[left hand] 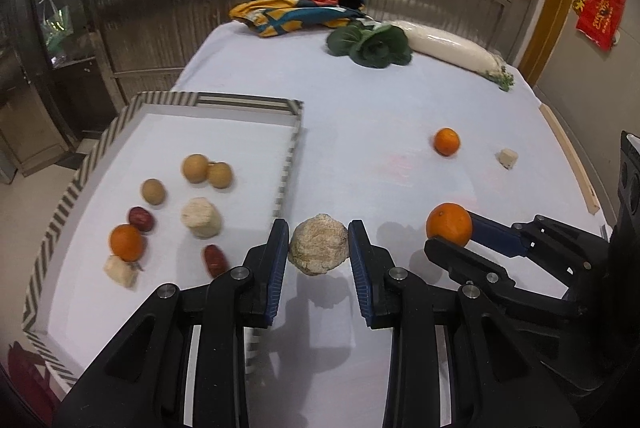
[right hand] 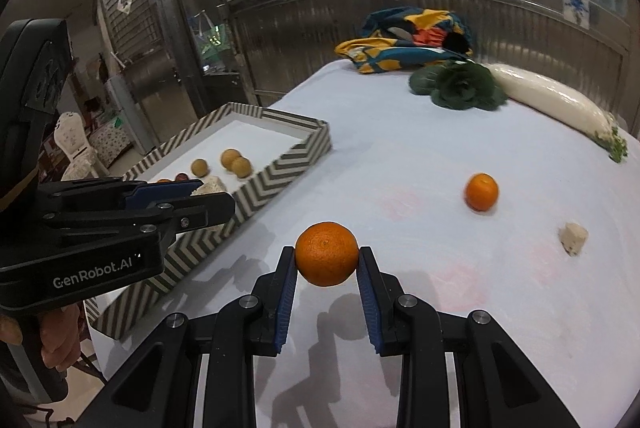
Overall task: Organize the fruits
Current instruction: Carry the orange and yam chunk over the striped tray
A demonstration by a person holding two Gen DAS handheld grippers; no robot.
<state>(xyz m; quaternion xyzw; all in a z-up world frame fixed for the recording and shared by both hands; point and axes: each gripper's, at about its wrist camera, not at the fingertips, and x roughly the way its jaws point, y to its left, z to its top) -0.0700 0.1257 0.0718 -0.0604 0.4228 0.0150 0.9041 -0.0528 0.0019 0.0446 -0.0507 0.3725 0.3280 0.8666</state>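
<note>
Above the table (left hand: 400,100), my left gripper (left hand: 318,242) clamps a pale lump (left hand: 318,250) beside the tray (left hand: 288,164); my right gripper (right hand: 327,260) clamps 1 orange (right hand: 327,254), both apparently tray-bound.

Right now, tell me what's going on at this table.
A person is sorting fruit into a striped tray, one tool in each hand. The left tool grips a pale lump just beside the tray; the right tool grips an orange. Another orange and a pale chunk are on the cloth.
</note>
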